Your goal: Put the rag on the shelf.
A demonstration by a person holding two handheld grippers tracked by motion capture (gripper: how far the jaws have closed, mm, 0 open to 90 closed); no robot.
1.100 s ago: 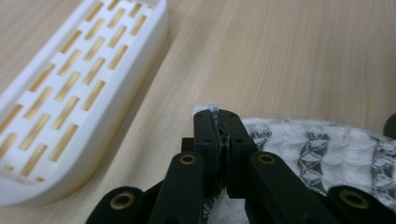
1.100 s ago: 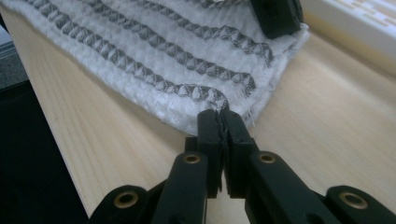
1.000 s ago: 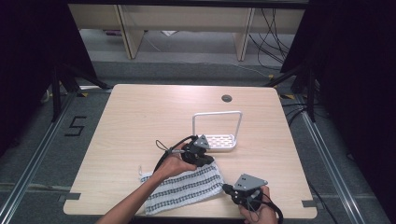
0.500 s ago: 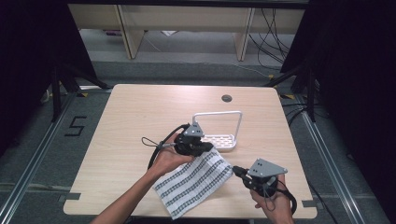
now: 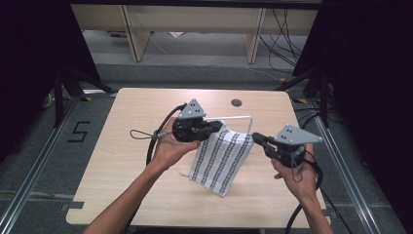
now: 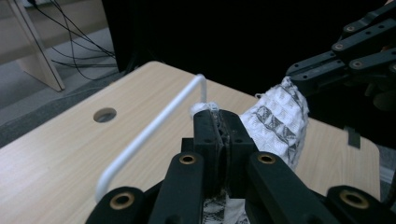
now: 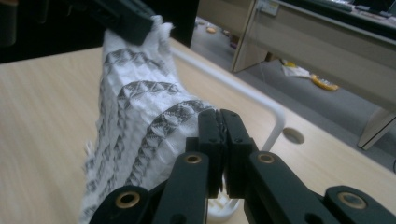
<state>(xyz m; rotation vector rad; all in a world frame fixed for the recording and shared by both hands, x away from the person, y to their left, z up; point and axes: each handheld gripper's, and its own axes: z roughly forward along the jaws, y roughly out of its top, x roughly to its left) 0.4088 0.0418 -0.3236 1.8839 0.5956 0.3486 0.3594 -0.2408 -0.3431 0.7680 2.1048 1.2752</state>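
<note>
A white cloth with dark checked stripes (image 5: 221, 157) hangs above the wooden table, stretched between both grippers. My left gripper (image 5: 219, 127) is shut on its upper left corner, and the pinched fabric (image 6: 280, 116) shows at its jaws (image 6: 220, 122). My right gripper (image 5: 255, 138) is shut on the upper right corner, with the cloth (image 7: 140, 107) draping left from its jaws (image 7: 219, 120). A white wire rack (image 5: 239, 117) stands just behind the cloth; its bar (image 6: 154, 126) (image 7: 243, 88) runs close past both grippers. The cloth's lower edge hangs near the tabletop.
The light wooden table (image 5: 122, 161) has a round cable hole (image 5: 236, 103) near its far edge. Cables trail from both grippers. Beyond the table are shelving legs and floor cables, with dark curtains on both sides. The rack's base is hidden behind the cloth.
Both grippers have risen with the cloth. It lay partly on the table before and now hangs spread between them in front of the rack.
</note>
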